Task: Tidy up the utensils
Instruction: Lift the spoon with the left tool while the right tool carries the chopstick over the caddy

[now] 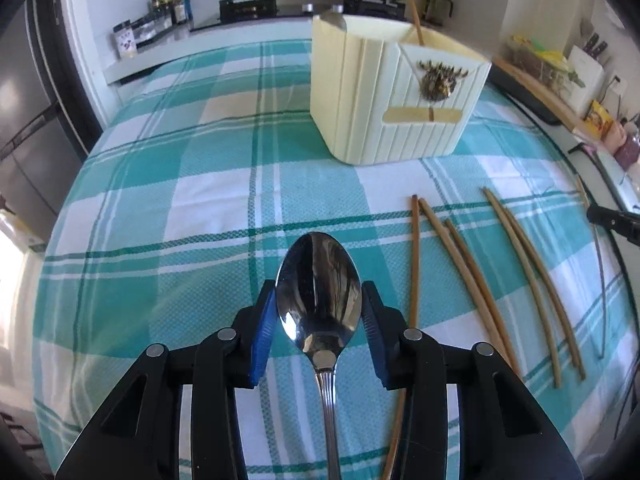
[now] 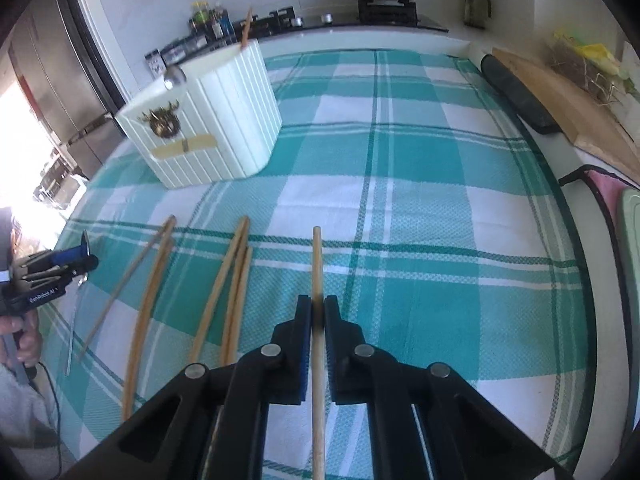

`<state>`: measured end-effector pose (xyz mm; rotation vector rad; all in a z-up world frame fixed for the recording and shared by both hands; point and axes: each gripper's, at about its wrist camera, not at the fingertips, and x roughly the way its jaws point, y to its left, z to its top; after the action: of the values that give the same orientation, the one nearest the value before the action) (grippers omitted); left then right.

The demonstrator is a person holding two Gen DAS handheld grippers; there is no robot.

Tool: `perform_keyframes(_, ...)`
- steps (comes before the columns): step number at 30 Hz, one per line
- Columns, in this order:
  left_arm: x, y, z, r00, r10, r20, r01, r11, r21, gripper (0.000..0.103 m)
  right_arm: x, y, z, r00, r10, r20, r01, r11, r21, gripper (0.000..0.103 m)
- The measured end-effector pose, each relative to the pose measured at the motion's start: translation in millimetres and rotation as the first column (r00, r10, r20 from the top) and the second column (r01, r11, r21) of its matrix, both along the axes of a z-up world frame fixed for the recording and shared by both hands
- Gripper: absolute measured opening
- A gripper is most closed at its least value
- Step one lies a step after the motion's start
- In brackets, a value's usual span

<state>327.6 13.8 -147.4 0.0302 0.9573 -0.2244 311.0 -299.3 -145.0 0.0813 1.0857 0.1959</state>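
Left wrist view
Spoon (image 1: 319, 292): polished steel, oval bowl facing up and mirroring the room, ribbed slim handle; long axis runs straight along the claw, bowl tip pointing ahead toward the holder, handle trailing back under the camera
Left claw (image 1: 319, 312): partly open, blue pads (image 1: 266, 332) pressed against both edges of the spoon bowl, so the spoon is gripped across its width, above the cloth
Holder (image 1: 396, 92): cream ribbed box with a dark ornament and tan strip on one face, standing upright on the cloth ahead and slightly right; one chopstick leans out of its top and a metal utensil end shows at its far-left rim
Loose chopsticks (image 1: 472, 280): five tan wooden sticks lying flat on the cloth right of the spoon, long axes roughly parallel to the spoon, tips toward the holder
Cloth (image 1: 180, 184): teal and white check, covering the counter

Right wrist view
Held chopstick (image 2: 318, 280): pale round wooden stick, long axis in line with the claw, far tip pointing ahead across the cloth, near end passing back below the camera
Right claw (image 2: 318, 312): closed down tight on the held chopstick, pads pinching it from both sides
Other chopsticks (image 2: 232, 288): tan sticks on the cloth left of the claw, angled slightly toward the holder
Left claw, seen from the side (image 2: 82, 258): at the far left edge, carried by a person's hand (image 2: 24, 340)
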Motion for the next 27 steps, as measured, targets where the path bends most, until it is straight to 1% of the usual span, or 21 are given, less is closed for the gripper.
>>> perform_keyframes(3, -17.1, 8.5, 27.3, 0.998, 0.001, 0.056, 0.001, 0.999, -0.038, 0.041, -19.7, -2.1, 36.5, 0.996, -0.008, 0.084, 0.003, 0.999, 0.049, 0.007)
perform_keyframes(5, -28.8, 13.8, 45.8, 0.996, -0.001, 0.092, 0.006, 0.998, -0.065, 0.041, -32.7, -1.9, 61.2, 0.99, -0.008, 0.139, -0.001, 0.998, 0.064, 0.007)
perform_keyframes(8, -47.6, 17.7, 72.6, 0.988, -0.01, 0.152, 0.023, 0.996, -0.087, 0.041, -53.5, -0.4, 95.3, 0.974, -0.002, 0.226, -0.013, 0.998, 0.064, 0.007)
perform_keyframes(11, -54.7, 21.7, 91.5, 0.983, -0.015, 0.185, 0.035, 0.994, -0.106, 0.041, -69.0, 4.5, 120.7, 0.954, 0.005, 0.3, -0.021, 0.999, 0.05, 0.007)
perform_keyframes(14, -59.9, 23.0, 104.4, 0.978, -0.017, 0.209, 0.045, 0.991, -0.126, 0.041, -76.4, 11.9, 135.9, 0.936, 0.009, 0.353, -0.024, 0.999, 0.039, 0.007)
perform_keyframes(18, -57.0, 23.9, 115.2, 0.974, -0.013, 0.226, 0.043, 0.991, -0.13, 0.041, -78.1, 24.1, 149.8, 0.909, 0.023, 0.416, -0.036, 0.999, 0.024, 0.007)
perform_keyframes(22, -49.4, 27.4, 126.7, 0.974, -0.01, 0.227, 0.046, 0.987, -0.153, 0.041, -68.5, 34.5, 155.8, 0.898, 0.044, 0.438, -0.06, 0.998, 0.023, 0.007)
perform_keyframes(24, -43.7, 29.0, 137.6, 0.972, -0.01, 0.236, 0.049, 0.986, -0.159, 0.041, -60.0, 39.9, 160.5, 0.89, 0.057, 0.452, -0.071, 0.997, 0.013, 0.007)
perform_keyframes(27, -28.9, 30.0, 167.8, 0.962, -0.007, 0.272, 0.056, 0.983, -0.173, 0.041, -41.1, 48.2, 172.9, 0.872, 0.072, 0.484, -0.089, 0.996, 0.013, 0.007)
